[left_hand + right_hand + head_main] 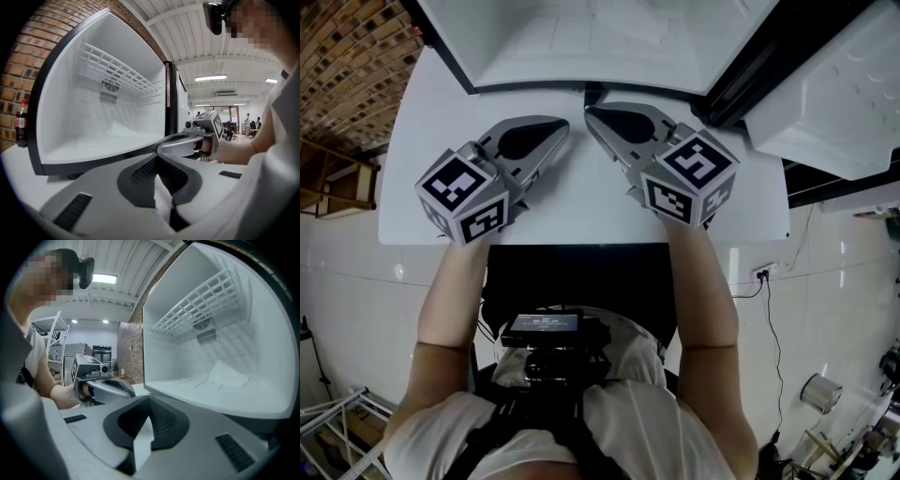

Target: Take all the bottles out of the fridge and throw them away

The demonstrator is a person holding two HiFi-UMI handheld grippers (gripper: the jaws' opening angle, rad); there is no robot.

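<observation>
**Two shut claws in front of the open fridge**

A black device (pixel 546 325) strapped to the person's chest sits closest, and both bare forearms reach from there toward the fridge (pixel 581 56). The left claw (pixel 563 125) and the right claw (pixel 590 113) are low over the white desk (pixel 581 211), just in front of the fridge's open mouth, with their tips angled toward each other and close together. Each claw has its jaws pressed together with nothing between them (both gripper views show the dark ribbed pads meeting). Inside the fridge, a white wire rack (pixel 117 70) hangs near the ceiling. The fridge door (pixel 834 94) stands open on the fridge's right. One dark cola bottle (pixel 20 123) with a red cap stands upright on the desk outside the fridge, just beside its left outer wall.
</observation>
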